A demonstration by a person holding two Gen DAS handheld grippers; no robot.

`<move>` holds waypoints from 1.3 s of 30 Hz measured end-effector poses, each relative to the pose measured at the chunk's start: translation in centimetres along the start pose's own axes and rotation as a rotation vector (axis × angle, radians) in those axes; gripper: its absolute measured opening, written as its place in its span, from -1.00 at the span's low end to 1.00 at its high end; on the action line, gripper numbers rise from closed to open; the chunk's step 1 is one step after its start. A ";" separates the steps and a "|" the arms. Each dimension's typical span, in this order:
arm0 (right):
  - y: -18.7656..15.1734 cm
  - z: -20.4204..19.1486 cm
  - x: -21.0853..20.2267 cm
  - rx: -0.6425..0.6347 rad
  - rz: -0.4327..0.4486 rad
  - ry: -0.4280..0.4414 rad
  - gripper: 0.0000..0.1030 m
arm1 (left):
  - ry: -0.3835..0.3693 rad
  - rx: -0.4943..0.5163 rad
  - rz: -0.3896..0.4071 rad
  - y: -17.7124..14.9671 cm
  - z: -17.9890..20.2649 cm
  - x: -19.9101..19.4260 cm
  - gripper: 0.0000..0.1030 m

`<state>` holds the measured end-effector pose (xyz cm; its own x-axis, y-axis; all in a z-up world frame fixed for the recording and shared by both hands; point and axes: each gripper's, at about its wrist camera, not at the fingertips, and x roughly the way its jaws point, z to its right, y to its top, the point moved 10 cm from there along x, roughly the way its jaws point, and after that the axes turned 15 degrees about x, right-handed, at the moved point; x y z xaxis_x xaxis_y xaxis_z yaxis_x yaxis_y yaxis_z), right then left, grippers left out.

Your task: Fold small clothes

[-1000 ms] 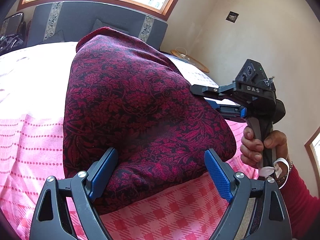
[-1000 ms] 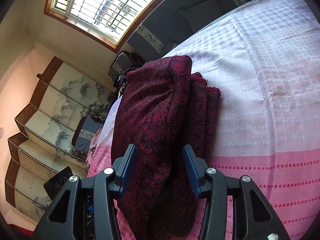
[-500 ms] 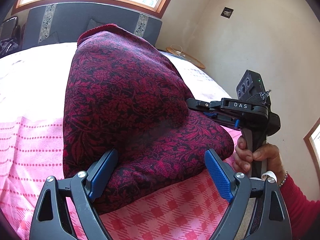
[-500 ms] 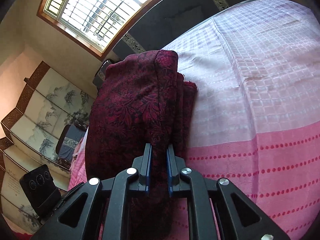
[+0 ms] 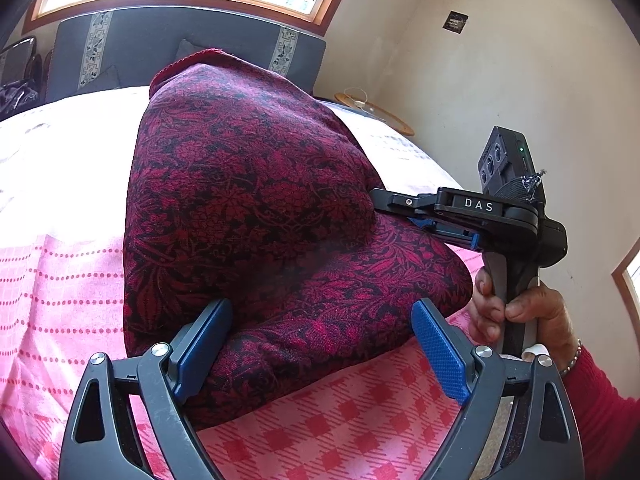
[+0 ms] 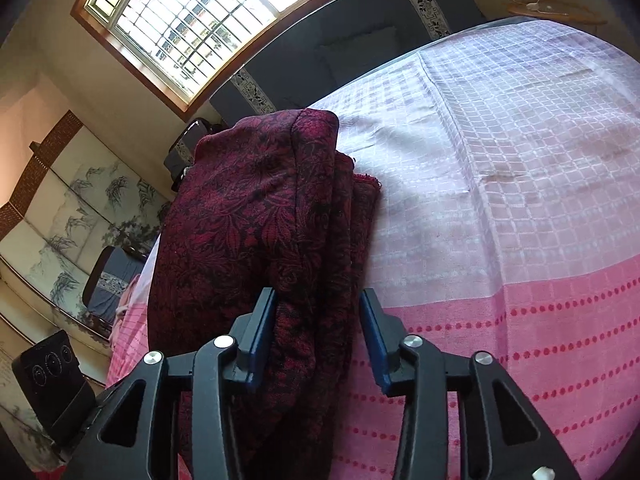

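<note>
My left gripper (image 5: 320,344) is spread wide around the folded garment (image 5: 248,208); my right gripper (image 6: 318,334) stands parted astride its edge. The bedspread (image 6: 520,200) lies beneath both.

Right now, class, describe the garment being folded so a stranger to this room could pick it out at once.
Start at the wide bed under the window, spread with a pink and white checked bedcover. On it lies one folded garment, between both grippers. It alone is dark maroon with a black leafy pattern, against the pale checks around it.
</note>
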<state>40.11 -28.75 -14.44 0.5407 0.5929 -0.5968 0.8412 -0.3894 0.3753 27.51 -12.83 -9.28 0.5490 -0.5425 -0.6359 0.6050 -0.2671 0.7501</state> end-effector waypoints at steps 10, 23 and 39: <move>1.3 -3.8 -0.4 0.070 0.038 0.181 -0.69 | 0.007 -0.089 0.068 0.2 -0.9 -1.0 0.76; 0.7 -1.4 2.0 0.126 -0.002 0.178 -0.71 | 0.017 -0.052 0.033 0.1 -0.2 -0.2 0.76; -1.5 -0.7 0.3 0.008 -0.017 0.039 -0.64 | 0.024 -0.044 0.036 -0.1 -0.1 0.3 0.78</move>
<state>39.01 -27.51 -14.72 0.5268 0.6261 -0.5749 0.8500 -0.3851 0.3595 27.66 -12.83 -9.58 0.5841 -0.5320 -0.6131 0.6092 -0.2119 0.7642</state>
